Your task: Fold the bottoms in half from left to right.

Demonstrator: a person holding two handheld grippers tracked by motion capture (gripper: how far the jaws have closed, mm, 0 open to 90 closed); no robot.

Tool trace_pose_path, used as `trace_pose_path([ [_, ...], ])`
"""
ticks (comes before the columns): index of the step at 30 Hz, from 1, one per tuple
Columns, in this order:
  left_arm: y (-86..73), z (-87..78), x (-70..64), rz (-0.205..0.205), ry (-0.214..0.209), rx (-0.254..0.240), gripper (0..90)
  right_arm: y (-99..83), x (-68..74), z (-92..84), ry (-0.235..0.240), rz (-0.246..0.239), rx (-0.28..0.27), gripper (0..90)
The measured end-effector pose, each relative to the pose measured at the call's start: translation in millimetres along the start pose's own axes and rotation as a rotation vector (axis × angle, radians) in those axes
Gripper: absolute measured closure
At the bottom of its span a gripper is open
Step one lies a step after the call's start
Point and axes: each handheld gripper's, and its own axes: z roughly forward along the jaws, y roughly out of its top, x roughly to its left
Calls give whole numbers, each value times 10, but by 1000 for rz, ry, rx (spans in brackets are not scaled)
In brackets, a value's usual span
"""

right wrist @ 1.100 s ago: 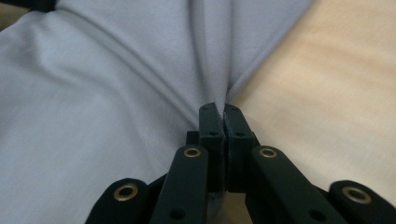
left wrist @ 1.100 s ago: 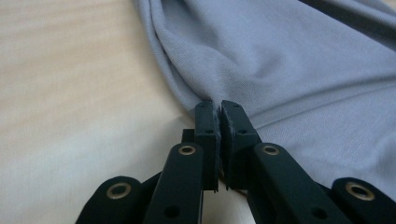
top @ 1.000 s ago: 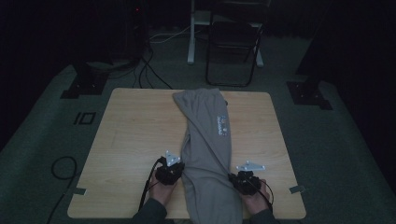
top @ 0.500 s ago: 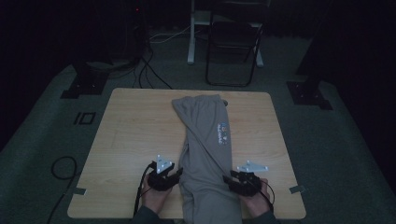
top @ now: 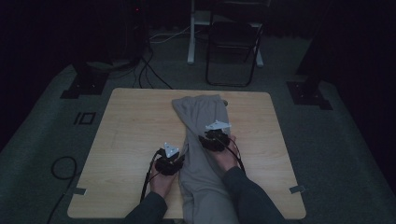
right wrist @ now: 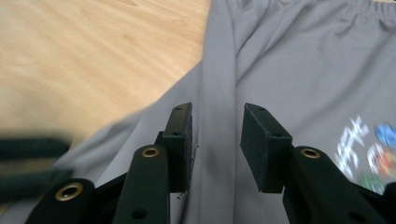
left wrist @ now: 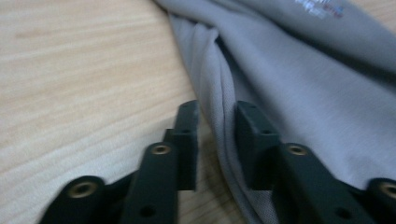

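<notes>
The grey trousers [top: 201,140] lay lengthwise down the middle of the desk [top: 126,140]. Both grippers seemed to be between grips: the left gripper [left wrist: 215,140] straddled a fold at the cloth's edge, the right gripper [right wrist: 215,147] hovered mid-cloth, both part open after closing somewhat, holding nothing. Next, each probably needed to pinch a fold

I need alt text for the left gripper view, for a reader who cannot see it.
Two black jaws of the left gripper stand apart over a folded edge of grey trousers, not pressing it. The trousers lie on a light wooden table, and a small printed logo shows at the top.
</notes>
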Motion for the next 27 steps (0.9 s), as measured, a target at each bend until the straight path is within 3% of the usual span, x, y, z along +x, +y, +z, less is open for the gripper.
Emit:
trace_pose_path([
  [6, -15, -17, -60, 43, 40, -8, 866, 231, 19, 436, 3, -34, 64, 609],
  [7, -19, -20, -84, 58, 51, -9, 872, 251, 23, 496, 3, -37, 81, 630],
  [9, -29, -29, -123, 89, 72, -14, 878, 278, 9, 586, -20, -49, 122, 801],
  [11, -37, -38, -135, 96, 79, -17, 883, 301, -68, 598, -27, -15, 132, 885],
  [14, -43, -52, -107, 69, 71, -26, 885, 311, -278, 505, -2, 110, 91, 892],
  [15, -43, -55, -97, 61, 69, -26, 886, 304, -364, 453, -31, 122, 87, 893],
  [18, -44, -56, -77, 36, 65, -27, 887, 254, -592, 337, -55, 178, 76, 893],
  [24, -47, -56, -70, 31, 68, -15, 888, 30, -1116, 87, -103, 311, 38, 893],
  [27, -62, -74, -60, 14, 64, -9, 889, -133, -1297, 38, -133, 365, 64, 893],
])
